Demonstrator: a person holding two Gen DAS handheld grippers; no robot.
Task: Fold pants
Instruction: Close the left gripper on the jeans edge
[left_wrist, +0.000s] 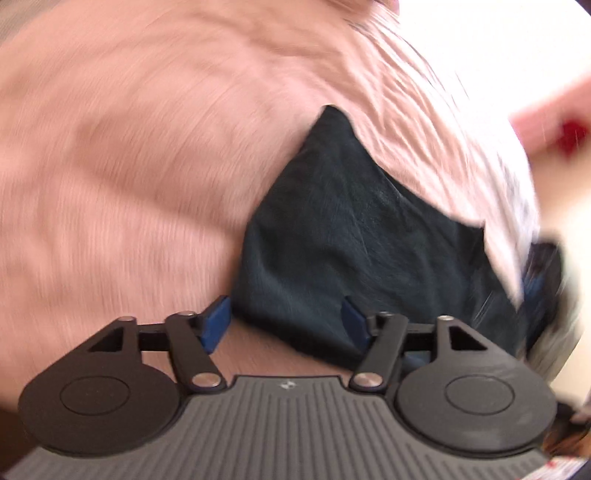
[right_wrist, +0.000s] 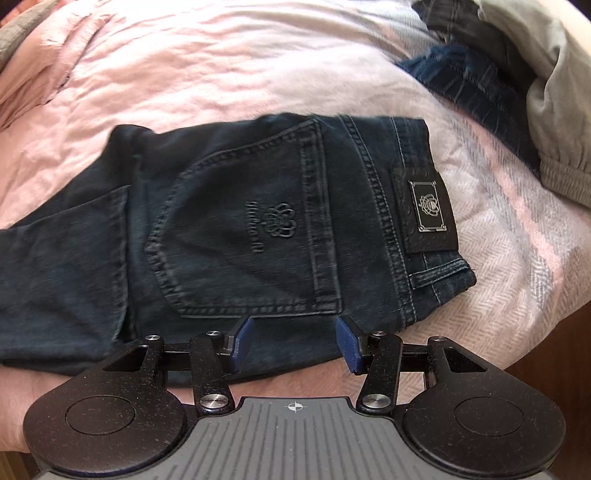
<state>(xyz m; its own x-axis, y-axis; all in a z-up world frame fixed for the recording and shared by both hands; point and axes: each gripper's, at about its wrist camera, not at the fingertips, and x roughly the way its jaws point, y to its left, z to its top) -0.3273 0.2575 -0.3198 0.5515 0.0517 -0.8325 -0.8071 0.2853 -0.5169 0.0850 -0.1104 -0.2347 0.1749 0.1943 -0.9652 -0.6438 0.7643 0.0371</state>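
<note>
Here, dark jeans (right_wrist: 229, 229) folded, pocket up; left hand-held gripper (left_wrist: 286, 323) and right hand-held gripper (right_wrist: 295, 341) agape, empty.

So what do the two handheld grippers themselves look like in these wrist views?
Both match: the left gripper and right gripper have blue finger pads, black linkage bars with silver pivot screws, two round black discs, and a grey ribbed base with a small central crosshair-like mark. No cables or sleeves visible.

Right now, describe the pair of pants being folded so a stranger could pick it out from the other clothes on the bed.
Start at the pink bedspread. Near its front edge, just ahead of the right claw, lies the folded dark denim jeans. Unlike the heaped blue jeans and grey garment at the far right, it lies flat, showing a back pocket and a black waistband patch.
</note>
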